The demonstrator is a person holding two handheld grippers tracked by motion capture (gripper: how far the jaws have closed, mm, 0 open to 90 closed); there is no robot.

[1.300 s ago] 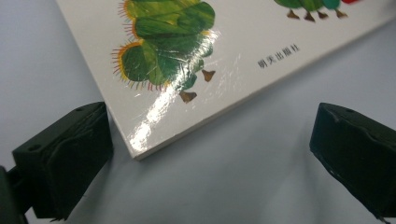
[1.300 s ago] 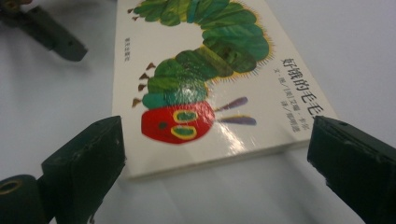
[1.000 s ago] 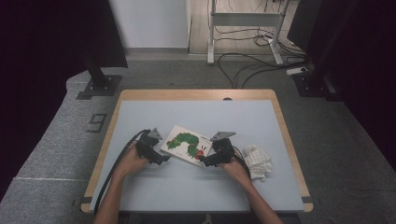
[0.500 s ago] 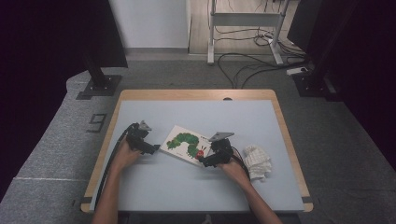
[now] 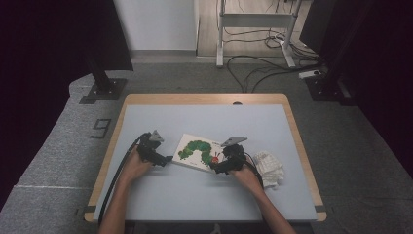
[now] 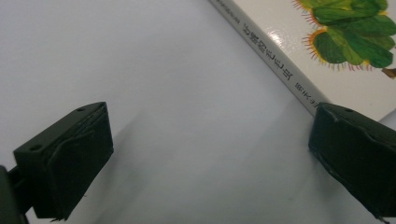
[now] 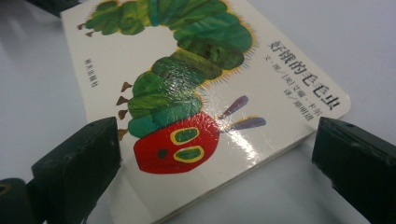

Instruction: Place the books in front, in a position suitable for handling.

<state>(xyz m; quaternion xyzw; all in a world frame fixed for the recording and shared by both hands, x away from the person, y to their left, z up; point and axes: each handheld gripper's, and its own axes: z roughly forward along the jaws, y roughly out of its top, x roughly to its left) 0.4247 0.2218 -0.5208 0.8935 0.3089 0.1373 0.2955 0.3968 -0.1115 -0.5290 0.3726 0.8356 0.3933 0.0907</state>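
My left gripper (image 5: 167, 158): jaws wide apart, nothing between, tip just beside book (image 5: 198, 152) spine corner. My right gripper (image 5: 215, 170): jaws also wide apart, straddle near edge of book by caterpillar head, I cannot tell if touching.

I count one book, one crumpled white cloth (image 5: 270, 168), two grippers.

Book lies flat, cover up, middle of pale blue table (image 5: 204, 122) with wooden rim. Long axis runs left-right, slightly slanted; caterpillar head toward my right gripper. Around: grey floor, cables, dark stands.
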